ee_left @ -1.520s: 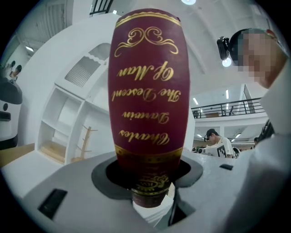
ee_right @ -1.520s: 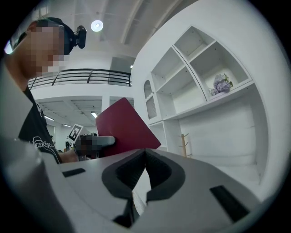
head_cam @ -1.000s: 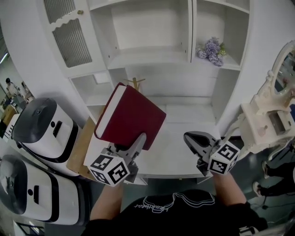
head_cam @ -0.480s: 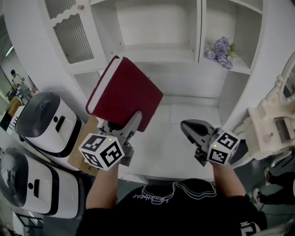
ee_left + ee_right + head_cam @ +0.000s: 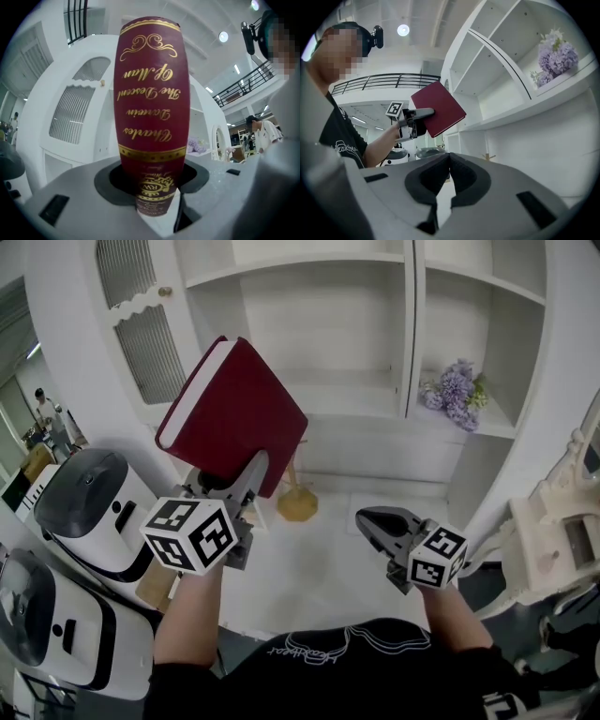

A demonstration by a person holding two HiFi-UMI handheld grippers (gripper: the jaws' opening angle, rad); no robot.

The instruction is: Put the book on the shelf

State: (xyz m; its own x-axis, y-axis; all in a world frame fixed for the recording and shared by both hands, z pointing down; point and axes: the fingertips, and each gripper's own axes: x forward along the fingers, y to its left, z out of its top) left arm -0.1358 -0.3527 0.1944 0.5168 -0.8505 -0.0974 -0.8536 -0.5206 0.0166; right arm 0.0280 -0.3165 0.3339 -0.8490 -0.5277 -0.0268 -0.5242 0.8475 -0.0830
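Left gripper view, mid frame: spine of a dark red book (image 5: 152, 108), upright, pinched at its lower end between the jaws of the left gripper (image 5: 152, 199). Gold script upside down along the spine: "Charles Darwin" and "The Descent Of Man". Gold bands across it, a scroll ornament near the top of the frame, an "RW" crest just above the jaws. Finer print under the crest too small to read.

Head view, upper left: same book held in the air and tilted, plain red cover facing the lens, white page edge along its upper-left side. Set in front of the white shelf unit (image 5: 328, 409), resting on no board. Purple flowers (image 5: 457, 395) on a shelf board at right. Small wooden stand (image 5: 297, 502) on the counter just under the book. Two white-and-black appliances (image 5: 89, 498) at lower left. Ribbed cabinet door (image 5: 141, 324) at upper left.

Lower right of centre: right gripper (image 5: 375, 521), well apart from the book, jaws pressed together on nothing. Black-and-white marker cube (image 5: 187, 535) on each gripper.
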